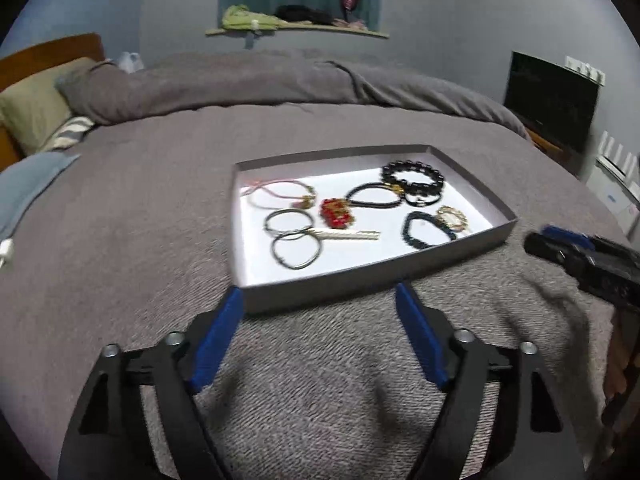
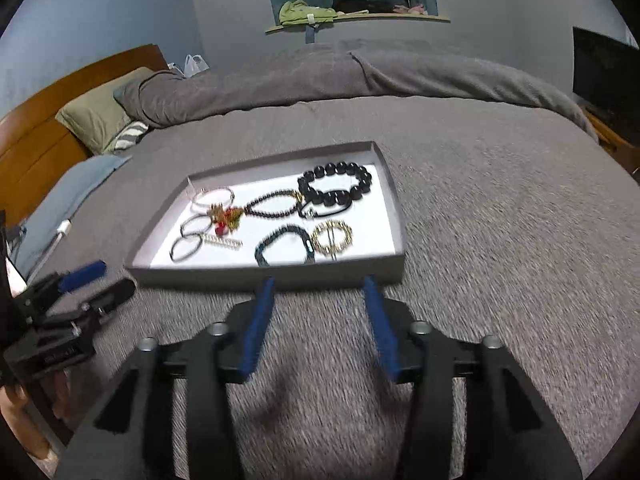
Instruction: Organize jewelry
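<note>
A shallow grey tray (image 1: 360, 280) (image 2: 264, 274) with a white floor lies on the bed. It holds several pieces: a big black bead bracelet (image 1: 412, 176) (image 2: 336, 184), a thin black bead bracelet (image 1: 372, 196) (image 2: 272, 204), a dark teal bracelet (image 1: 426, 230) (image 2: 284, 246), a gold bracelet (image 1: 452, 216) (image 2: 332, 236), a red and gold ornament (image 1: 336, 212) (image 2: 226, 218), metal bangles (image 1: 294, 240) (image 2: 190, 240) and a pink cord (image 1: 276, 194). My left gripper (image 1: 320, 298) is open and empty just before the tray's near wall. My right gripper (image 2: 320, 286) is open and empty there too.
The grey blanket (image 1: 160, 220) covers the bed. Pillows (image 1: 36, 116) and a wooden headboard (image 2: 48, 128) are at the left. A dark screen (image 1: 552, 100) stands at the right. A white charger (image 1: 6, 252) lies at the left edge.
</note>
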Tool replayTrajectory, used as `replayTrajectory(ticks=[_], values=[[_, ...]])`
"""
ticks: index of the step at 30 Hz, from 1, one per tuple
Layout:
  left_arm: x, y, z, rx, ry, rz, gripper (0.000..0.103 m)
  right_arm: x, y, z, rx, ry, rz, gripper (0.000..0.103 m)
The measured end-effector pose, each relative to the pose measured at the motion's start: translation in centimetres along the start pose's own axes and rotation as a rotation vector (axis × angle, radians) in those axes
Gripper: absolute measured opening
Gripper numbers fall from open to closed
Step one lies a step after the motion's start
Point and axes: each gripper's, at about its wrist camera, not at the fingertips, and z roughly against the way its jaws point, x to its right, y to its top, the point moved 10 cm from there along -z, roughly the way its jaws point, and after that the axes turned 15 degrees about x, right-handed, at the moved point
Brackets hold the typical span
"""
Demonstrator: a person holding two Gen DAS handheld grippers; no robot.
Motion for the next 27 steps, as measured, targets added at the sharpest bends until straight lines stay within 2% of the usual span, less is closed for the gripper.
replayTrajectory(ticks=[4,6,11,27], values=[[0.1,-0.2,-0.2,0.009,0.014,0.009,0.086,0.1,-0.5,-0.1,0.019,-0.018,0.052,0.07],[0.5,-0.3,-0.4,0.012,0.014,0.004,0.09,0.4,-0.5,-0.3,0.033,-0.023,0.057,0.082],[1.1,-1.0,-1.3,-0.001,0.025,-0.042,0.092,1.3,-1.1,-1.2,0.033,-0.038,0.036,0.092],[1.3,-1.1,-0.9,0.03,0.042,-0.074,0.092,1.6,-2.1,-1.9,0.043,-0.069,0.039,0.095]])
